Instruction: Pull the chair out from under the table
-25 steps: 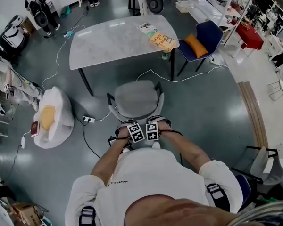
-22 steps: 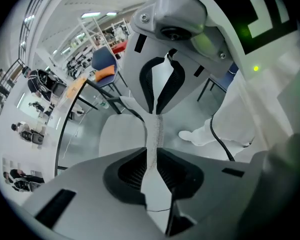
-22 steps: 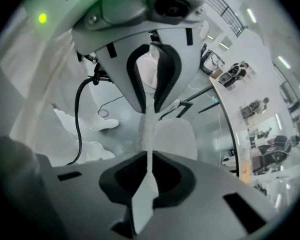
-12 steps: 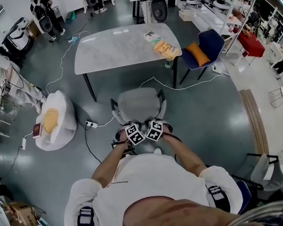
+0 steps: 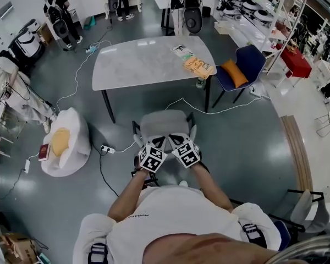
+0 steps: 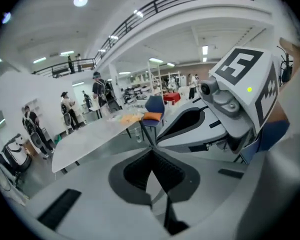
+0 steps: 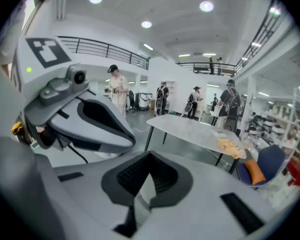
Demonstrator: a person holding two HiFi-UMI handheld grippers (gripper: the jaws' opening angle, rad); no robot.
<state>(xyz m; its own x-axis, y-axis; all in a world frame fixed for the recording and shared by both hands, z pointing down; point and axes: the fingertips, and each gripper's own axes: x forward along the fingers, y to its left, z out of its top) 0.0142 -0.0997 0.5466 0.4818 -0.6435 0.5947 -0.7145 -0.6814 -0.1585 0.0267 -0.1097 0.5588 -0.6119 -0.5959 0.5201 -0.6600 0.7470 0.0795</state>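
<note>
In the head view the grey chair [image 5: 164, 124] stands on the floor in front of me, out from under the pale marble-topped table [image 5: 137, 65]. Both grippers hang side by side above the chair's near edge, apart from it. My left gripper [image 5: 158, 143] has just closed its jaws and is shut on nothing [image 6: 151, 151]. My right gripper [image 5: 177, 141] is also shut and empty [image 7: 149, 156]. Each gripper view shows the other gripper beside it and the table [image 6: 90, 136] [image 7: 190, 126] beyond. The chair is out of sight in both gripper views.
A blue chair with an orange cushion [image 5: 237, 70] stands right of the table, and books [image 5: 197, 66] lie on the table's right end. A white pouf with a yellow cushion [image 5: 66, 142] sits left; a power strip and cables [image 5: 105, 148] run across the floor. People [image 5: 58, 12] stand at the back.
Both grippers have risen off the chair's near edge towards the head camera and rolled, so their marker cubes look larger. The chair stays where it was.
</note>
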